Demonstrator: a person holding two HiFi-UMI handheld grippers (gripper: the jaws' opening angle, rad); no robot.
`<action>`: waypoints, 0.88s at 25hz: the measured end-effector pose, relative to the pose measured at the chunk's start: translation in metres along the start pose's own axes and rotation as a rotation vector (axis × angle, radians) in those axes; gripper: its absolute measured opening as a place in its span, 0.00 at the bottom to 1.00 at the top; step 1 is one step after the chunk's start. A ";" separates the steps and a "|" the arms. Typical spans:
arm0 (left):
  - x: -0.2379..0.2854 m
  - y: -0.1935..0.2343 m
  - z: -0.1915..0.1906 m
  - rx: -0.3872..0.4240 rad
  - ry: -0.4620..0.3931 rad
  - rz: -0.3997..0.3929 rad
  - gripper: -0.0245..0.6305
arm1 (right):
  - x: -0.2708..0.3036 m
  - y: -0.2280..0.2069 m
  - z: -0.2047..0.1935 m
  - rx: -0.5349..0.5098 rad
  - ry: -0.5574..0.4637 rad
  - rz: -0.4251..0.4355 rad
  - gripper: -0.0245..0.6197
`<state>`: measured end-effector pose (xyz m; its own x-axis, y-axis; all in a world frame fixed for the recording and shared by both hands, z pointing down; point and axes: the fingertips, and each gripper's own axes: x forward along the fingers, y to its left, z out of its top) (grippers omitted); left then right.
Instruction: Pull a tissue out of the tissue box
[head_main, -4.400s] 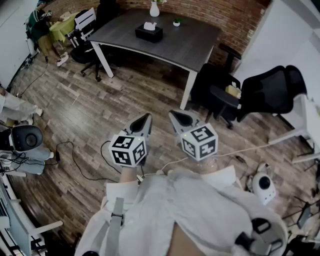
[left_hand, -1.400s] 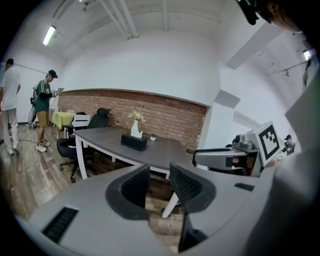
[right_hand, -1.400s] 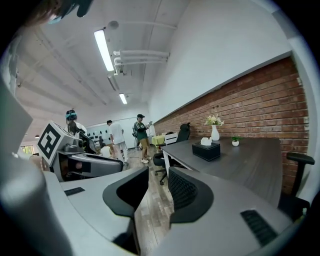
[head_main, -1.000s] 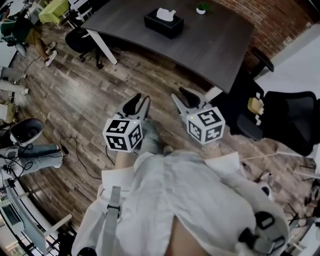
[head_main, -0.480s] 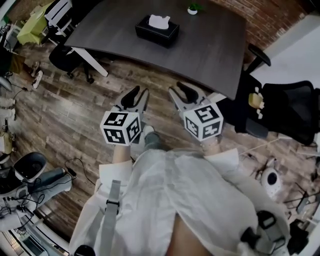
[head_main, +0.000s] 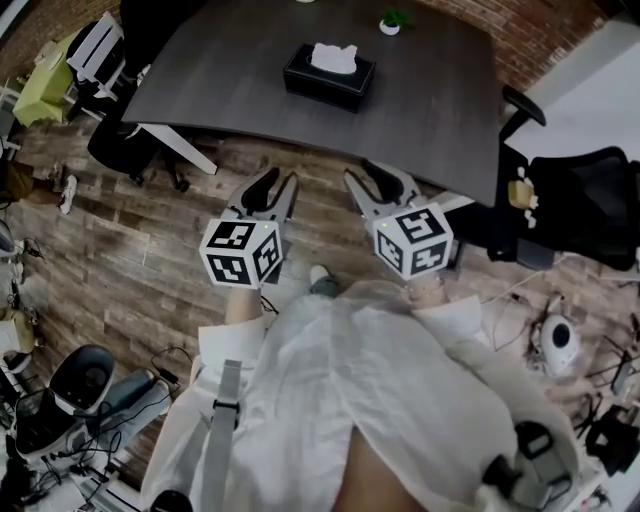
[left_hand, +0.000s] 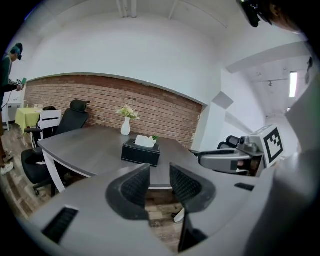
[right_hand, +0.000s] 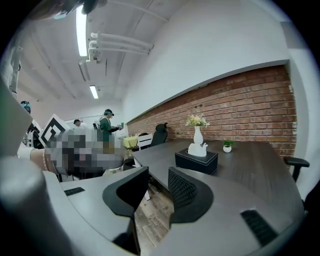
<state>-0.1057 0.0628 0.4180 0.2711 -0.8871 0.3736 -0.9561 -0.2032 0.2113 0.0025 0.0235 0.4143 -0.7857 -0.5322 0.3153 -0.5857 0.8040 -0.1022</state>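
Black tissue box (head_main: 329, 78) with white tissue (head_main: 334, 57) peak; left gripper (head_main: 275, 183) and right gripper (head_main: 372, 177) released, empty.

Flower vase (left_hand: 125, 127), potted plant (head_main: 392, 20)

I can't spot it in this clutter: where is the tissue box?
In the head view, the black tissue box sits on the dark table at top centre, a small potted plant just beyond it.
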 end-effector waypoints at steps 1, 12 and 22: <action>-0.002 0.004 0.001 -0.003 0.001 -0.008 0.20 | 0.001 0.004 0.001 -0.001 0.006 -0.007 0.20; 0.017 0.057 0.003 -0.053 0.035 -0.063 0.20 | 0.052 0.005 0.006 0.010 0.078 -0.058 0.20; 0.051 0.112 0.022 -0.069 0.048 -0.038 0.20 | 0.122 -0.023 0.020 0.013 0.094 -0.043 0.20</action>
<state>-0.2011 -0.0146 0.4412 0.3136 -0.8581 0.4066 -0.9355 -0.2058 0.2873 -0.0838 -0.0653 0.4360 -0.7378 -0.5386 0.4070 -0.6218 0.7769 -0.0989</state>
